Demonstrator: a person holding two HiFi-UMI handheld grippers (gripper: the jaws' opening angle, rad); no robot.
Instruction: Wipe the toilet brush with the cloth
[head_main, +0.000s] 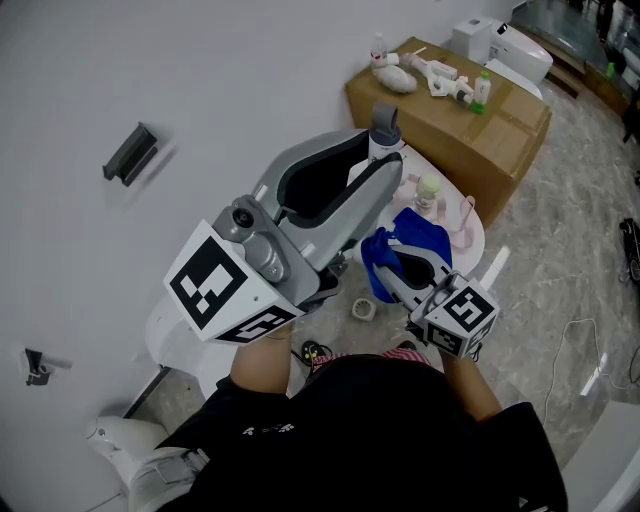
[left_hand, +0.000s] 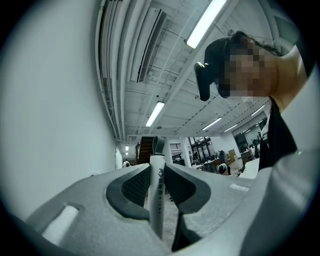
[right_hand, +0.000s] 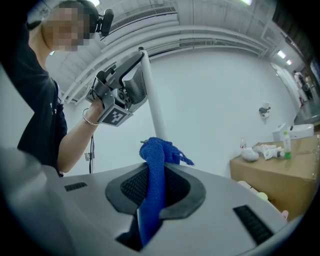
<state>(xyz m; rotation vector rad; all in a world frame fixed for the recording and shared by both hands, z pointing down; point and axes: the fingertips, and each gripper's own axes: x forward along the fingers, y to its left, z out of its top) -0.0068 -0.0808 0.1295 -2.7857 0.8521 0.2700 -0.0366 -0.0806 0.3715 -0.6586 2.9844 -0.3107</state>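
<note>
**Q:** How is the left hand-held gripper (left_hand: 159, 172) shown?

**A:** It is shown closed on the brush (left_hand: 157, 162). The white handle is clamped upright between the two ribbed pads, and its grey cap is seen above the jaw tips. In the head view this hand-held gripper is seen raised at the left, with the cap standing out past its tips.

**Q:** And the right hand-held gripper (right_hand: 154, 187)?

**A:** It is shown closed on the cloth (right_hand: 156, 155). A blue fold is pinched between the pads, and the bunched end is carried above the jaw tips. In the right gripper view that end is seen at the lower part of the handle, in front of it. Whether the two touch cannot be told. The brush head is hidden in every view.

**Q:** What is shown farther out?

**A:** A round white bench (head_main: 478, 238) is seen below both hand-held grippers, with a few small items set on it. Just beyond it a cardboard box (head_main: 450, 115) is placed, with bottles on its top. A tape roll (head_main: 364, 309) is seen on the floor beneath the right hand-held gripper.
</note>
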